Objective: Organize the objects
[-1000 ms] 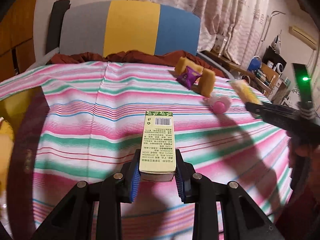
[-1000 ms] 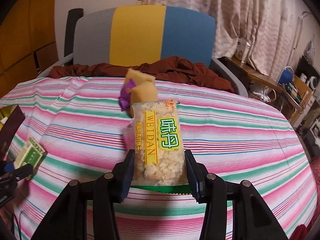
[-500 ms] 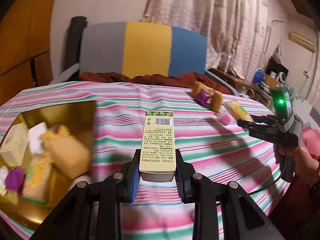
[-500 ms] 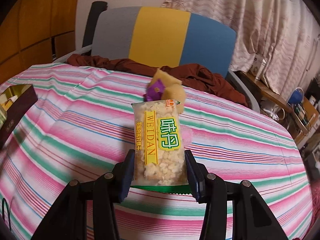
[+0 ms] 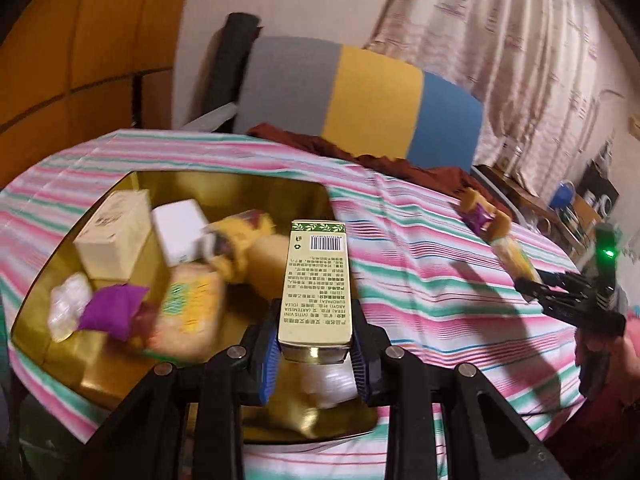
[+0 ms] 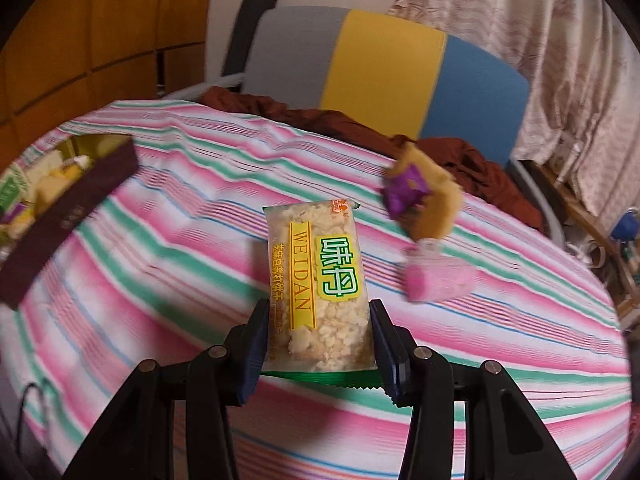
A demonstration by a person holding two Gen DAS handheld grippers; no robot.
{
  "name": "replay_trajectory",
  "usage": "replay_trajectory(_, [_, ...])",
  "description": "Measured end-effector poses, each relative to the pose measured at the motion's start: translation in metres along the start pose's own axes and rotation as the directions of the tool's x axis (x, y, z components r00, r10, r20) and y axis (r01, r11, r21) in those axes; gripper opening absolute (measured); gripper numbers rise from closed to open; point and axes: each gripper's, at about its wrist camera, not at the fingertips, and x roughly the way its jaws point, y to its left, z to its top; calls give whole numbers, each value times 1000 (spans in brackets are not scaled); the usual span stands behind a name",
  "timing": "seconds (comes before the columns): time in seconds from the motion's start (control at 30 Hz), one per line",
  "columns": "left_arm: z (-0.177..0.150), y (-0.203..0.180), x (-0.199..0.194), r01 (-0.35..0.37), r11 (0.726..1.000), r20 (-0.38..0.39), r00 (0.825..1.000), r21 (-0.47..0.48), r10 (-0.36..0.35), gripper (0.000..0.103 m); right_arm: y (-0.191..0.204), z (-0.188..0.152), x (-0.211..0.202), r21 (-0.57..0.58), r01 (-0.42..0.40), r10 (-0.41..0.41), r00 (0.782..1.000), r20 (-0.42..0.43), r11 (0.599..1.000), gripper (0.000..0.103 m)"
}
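Striped cloth [image 6: 168, 240] covers my counter. My left claw [image 5: 316, 350] grips a pale green carton [image 5: 318, 284] above the gold-lined box [image 5: 240, 188] of snacks; my right claw [image 6: 318, 350] clamps a cracker packet [image 6: 320, 284] over the cloth.

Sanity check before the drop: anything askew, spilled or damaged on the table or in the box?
Nothing spilled or damaged. The items in the gold box lie jumbled. Still loose on the striped cloth: a purple sachet between two tan packets and a pink packet. Each claw grips its item squarely: green-label box, WEIDAN cracker pack.
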Motion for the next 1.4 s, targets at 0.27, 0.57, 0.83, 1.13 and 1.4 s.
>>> replay_trajectory(0.27, [-3,30,0,0,998,-31,1000,-64,-2,30,58,15,-16,-15,-139,140,990,24,990,48])
replay_trajectory(0.57, [-15,18,7,21,1000,-89,996,-1,-21,41,105,36,-27,-22,-224,225,973,49,974,48])
replay_trajectory(0.83, [-20,26,0,19,999,-62,998,-44,-22,43,134,53,-26,-20,-277,277,960,48,961,48])
replay_trajectory(1.13, [-16,34,1,31,993,-55,998,-114,-38,44,192,86,-17,-46,-354,356,933,55,934,48])
replay_trajectory(1.4, [-11,44,-4,25,988,-41,999,-149,-32,44,240,122,18,-86,-334,337,941,19,939,49])
